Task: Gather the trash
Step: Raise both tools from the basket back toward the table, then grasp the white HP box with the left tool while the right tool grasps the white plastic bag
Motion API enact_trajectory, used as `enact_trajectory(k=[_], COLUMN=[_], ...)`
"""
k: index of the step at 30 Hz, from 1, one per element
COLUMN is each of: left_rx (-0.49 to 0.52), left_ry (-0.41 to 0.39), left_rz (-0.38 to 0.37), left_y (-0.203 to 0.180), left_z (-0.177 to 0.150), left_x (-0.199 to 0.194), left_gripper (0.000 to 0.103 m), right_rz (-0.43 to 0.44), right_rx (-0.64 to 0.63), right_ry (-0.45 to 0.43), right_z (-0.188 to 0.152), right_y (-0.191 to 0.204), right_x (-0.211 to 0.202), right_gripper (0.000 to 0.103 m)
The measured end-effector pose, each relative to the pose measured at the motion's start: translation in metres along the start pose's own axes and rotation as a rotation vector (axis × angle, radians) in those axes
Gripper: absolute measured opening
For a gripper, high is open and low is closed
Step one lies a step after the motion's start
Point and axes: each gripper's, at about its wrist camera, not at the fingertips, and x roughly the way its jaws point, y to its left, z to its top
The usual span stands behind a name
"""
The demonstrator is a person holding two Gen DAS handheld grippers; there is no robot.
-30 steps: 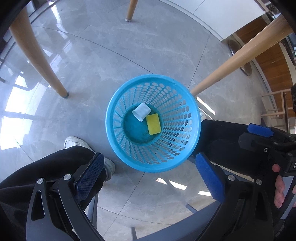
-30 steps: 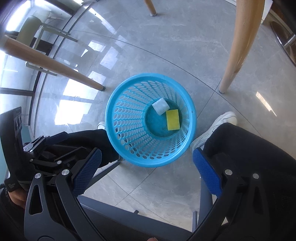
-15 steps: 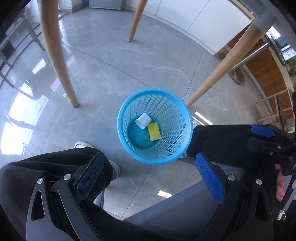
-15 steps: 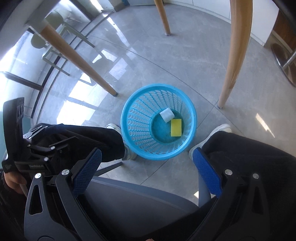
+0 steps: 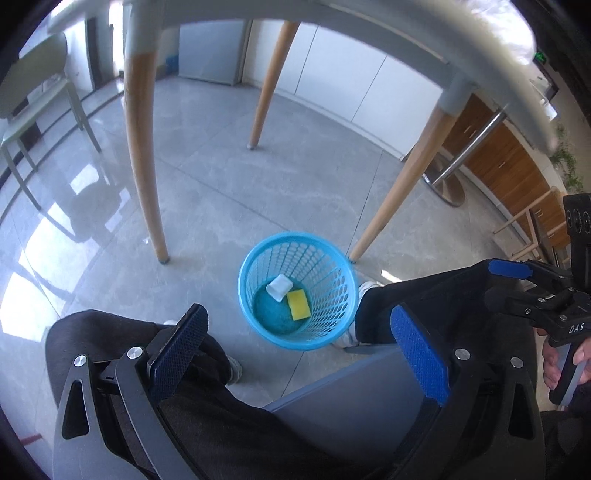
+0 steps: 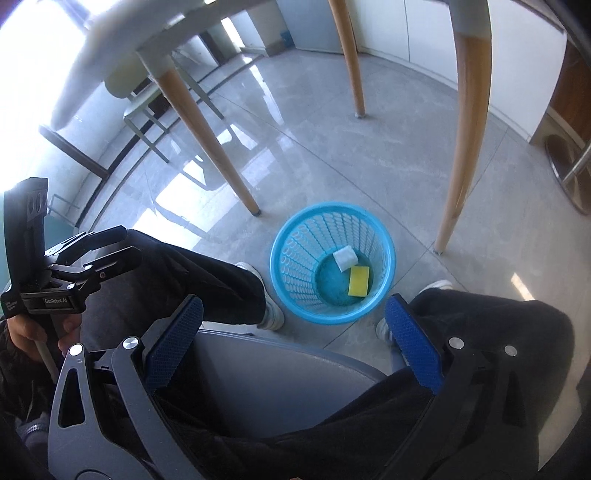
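Observation:
A blue mesh wastebasket stands on the grey floor between a seated person's feet. Inside lie a yellow sponge and a white cup-like piece. My left gripper hangs open well above the basket, with nothing between its blue pads. My right gripper is open and empty too, high over the chair seat. Each view also shows the other gripper at its edge, held in a hand.
Wooden table legs stand around the basket, under the white tabletop edge. The person's dark-trousered legs and a grey chair seat fill the near field. A pale chair stands left.
Both grippers have risen well away from the basket, which now looks much smaller and farther. The table underside has come into view. The basket's contents have not moved.

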Motion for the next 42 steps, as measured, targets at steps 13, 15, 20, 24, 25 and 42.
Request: enact_trajectory(k=[13, 15, 20, 24, 25, 42], left_rx=[0.072, 0.080, 0.091, 0.093, 0.090, 0.122], left_ry=[-0.230, -0.260, -0.320, -0.353, -0.357, -0.423], left_rz=[0.026, 0.039, 0.065, 0.087, 0.085, 0.179], left_y=[-0.031, -0.032, -0.035, -0.032, -0.031, -0.011], left_z=[0.022, 0.031, 0.056, 0.077, 0.082, 0.191], left_x=[-0.079, -0.091, -0.110, -0.119, -0.120, -0.121], left_gripper=[0.097, 0.097, 0.097, 0.097, 0.097, 0.097], right_rz=[0.022, 0.035, 0.034, 0.026, 0.023, -0.057], right_rx=[-0.133, -0.150, -0.176, -0.191, -0.197, -0.213], right_ry=[-0.227, -0.263, -0.346, -0.387, -0.395, -0.490], right_z=[0.007, 0.013, 0.031, 0.049, 0.055, 0.155], right_y=[0.043, 0.047, 0.053, 0.053, 0.053, 0.034], right_x=[-0.104, -0.120, -0.152, -0.165, -0.167, -0.174], right_gripper=[0.094, 0.094, 0.094, 0.094, 0.094, 0.094])
